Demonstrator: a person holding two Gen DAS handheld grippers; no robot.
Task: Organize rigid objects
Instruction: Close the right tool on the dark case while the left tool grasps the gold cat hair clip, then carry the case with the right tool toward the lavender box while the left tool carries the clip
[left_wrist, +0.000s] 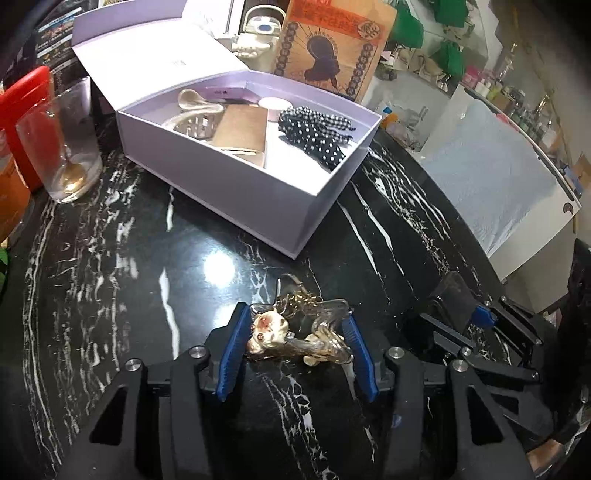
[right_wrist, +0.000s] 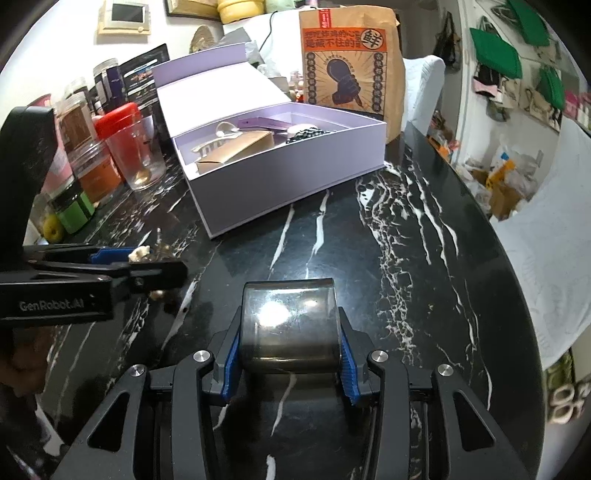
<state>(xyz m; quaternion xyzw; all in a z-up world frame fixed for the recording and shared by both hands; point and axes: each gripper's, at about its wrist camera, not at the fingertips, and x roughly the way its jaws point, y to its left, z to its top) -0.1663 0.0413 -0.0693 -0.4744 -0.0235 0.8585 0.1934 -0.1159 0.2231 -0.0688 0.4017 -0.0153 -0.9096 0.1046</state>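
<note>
1. Down at 6 o'clock of the left wrist view, the left gripper (left_wrist: 297, 341) angles steeply toward the black marble table (left_wrist: 110, 258), its blue pads closed in on a cream and clear keychain charm (left_wrist: 295, 332) with a fine chain; the pads touch the charm on both sides.
2. Likewise, at 6 o'clock of the right wrist view, the right gripper (right_wrist: 290, 354) tilts down at the table, its jaws narrowed onto a smoky translucent curved block (right_wrist: 290, 321), which fills the gap between the pads.
3. Both held things sit low over the table, near its front edge, apart from the open lilac box (left_wrist: 258, 192) at 12 o'clock.
4. Only the left wrist view looks down into the box: a tan wallet (left_wrist: 242, 131), a clear hair claw (left_wrist: 195, 120) and a black polka-dot scrunchie (left_wrist: 314, 136) lie inside.
5. Only the right wrist view shows the left gripper from the side at 9 o'clock, with a hand (right_wrist: 22, 365) dimly visible beneath it, and a row of jars (right_wrist: 81, 147) at 10 o'clock.
6. Both views show a drinking glass (left_wrist: 62, 144) left of the box and a brown paper bag (right_wrist: 347, 66) behind it.
</note>
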